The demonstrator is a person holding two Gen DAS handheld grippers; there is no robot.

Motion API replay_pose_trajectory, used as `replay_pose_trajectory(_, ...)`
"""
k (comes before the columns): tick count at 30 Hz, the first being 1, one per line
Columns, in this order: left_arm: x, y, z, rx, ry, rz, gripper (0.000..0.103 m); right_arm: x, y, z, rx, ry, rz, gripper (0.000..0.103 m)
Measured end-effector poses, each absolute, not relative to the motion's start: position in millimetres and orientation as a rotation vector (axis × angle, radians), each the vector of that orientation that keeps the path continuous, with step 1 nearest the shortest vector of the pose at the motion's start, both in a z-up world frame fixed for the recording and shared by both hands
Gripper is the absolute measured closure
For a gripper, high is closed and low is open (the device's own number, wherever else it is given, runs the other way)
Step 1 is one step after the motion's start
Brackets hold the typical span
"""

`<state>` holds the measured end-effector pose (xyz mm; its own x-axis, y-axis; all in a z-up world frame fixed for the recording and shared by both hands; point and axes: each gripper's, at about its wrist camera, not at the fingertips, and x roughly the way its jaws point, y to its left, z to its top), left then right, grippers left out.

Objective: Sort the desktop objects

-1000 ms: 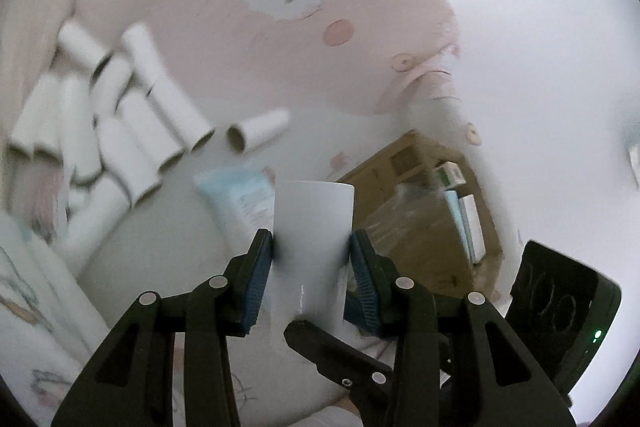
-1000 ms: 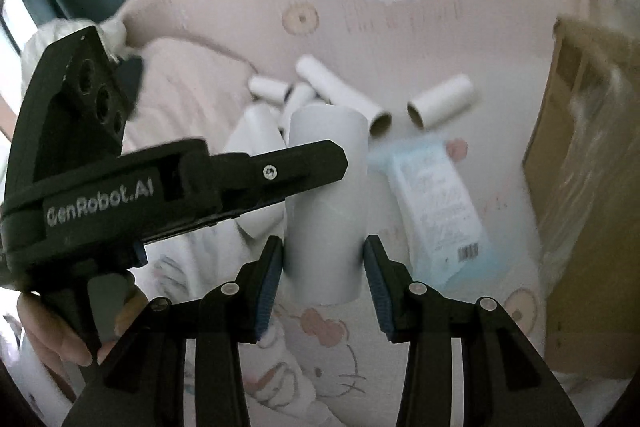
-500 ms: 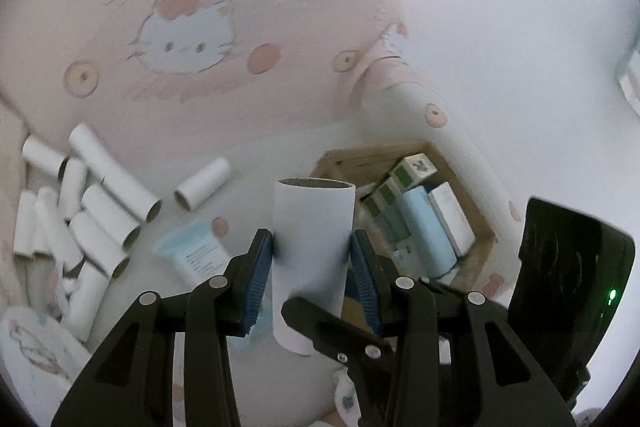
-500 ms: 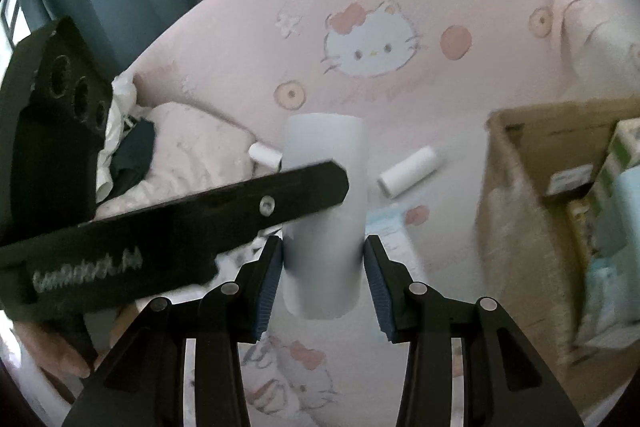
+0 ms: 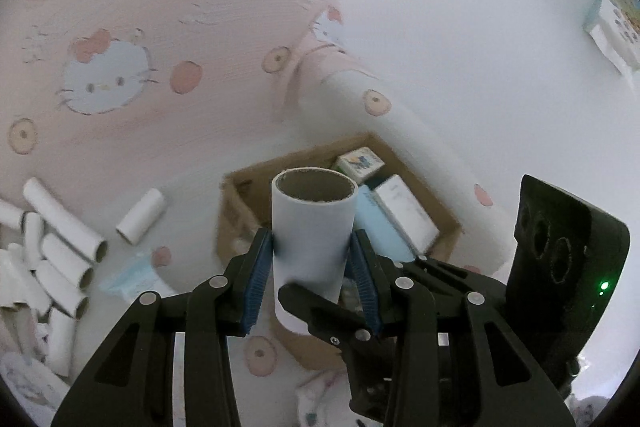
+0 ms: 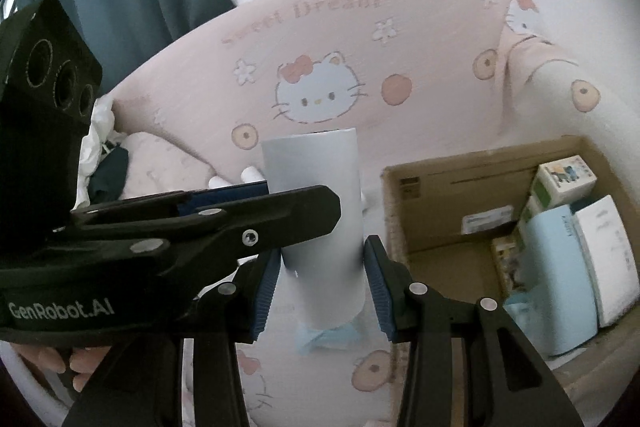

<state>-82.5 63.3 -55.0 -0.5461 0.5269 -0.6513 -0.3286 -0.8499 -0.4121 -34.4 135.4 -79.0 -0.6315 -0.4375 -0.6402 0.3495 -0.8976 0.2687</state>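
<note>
Both claws are gripping one white cardboard tube, which is standing upright in the air above the bed.

Left claw: its blue pads are pressing against opposite sides of the tube's lower half. The tube's open brown-lined mouth is facing up toward this camera. The right claw's black finger is crossing in front of the tube's lower end in this view.

Right claw: its blue pads are bracketing the same tube near its base; contact is appearing on both sides, so the claw is clenched on the tube. The left claw's body, marked "GenRobot.AI", is crossing the frame from the left, with a person's hand partly showing beneath it.

Below and beyond the tube, an open cardboard box is sitting on the pink cartoon-cat bedsheet. Inside it, a pale blue packet, a white packet and a small printed carton are lying side by side. A padded bed surround with the same print is running behind.

In the left wrist view, a heap of further cardboard tubes is lying at the left, one single tube apart from the heap, and a light blue tissue pack between the heap and the box.
</note>
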Motion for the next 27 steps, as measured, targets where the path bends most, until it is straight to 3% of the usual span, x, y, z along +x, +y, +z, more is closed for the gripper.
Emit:
replay_pose_trajectory(3,-86,76,-55,-1.125,-0.342,2.322,0.059,-33,147,-75,1.007,-0.119,-2.553,0.059)
replay_pose_trajectory(8,-91,94,-55,-1.122,-0.34,2.277,0.059,-31,165,-69,0.965,-0.104,-2.572,0.061)
replay_pose_trajectory(15,-105,113,-61,-1.13,-0.288,2.258,0.059,-41,188,-72,1.043,-0.19,-2.569,0.062)
replay_pose_trajectory(27,-146,104,-83,-1.225,-0.332,2.295,0.059,-99,203,-95,1.278,-0.135,-2.465,0.062)
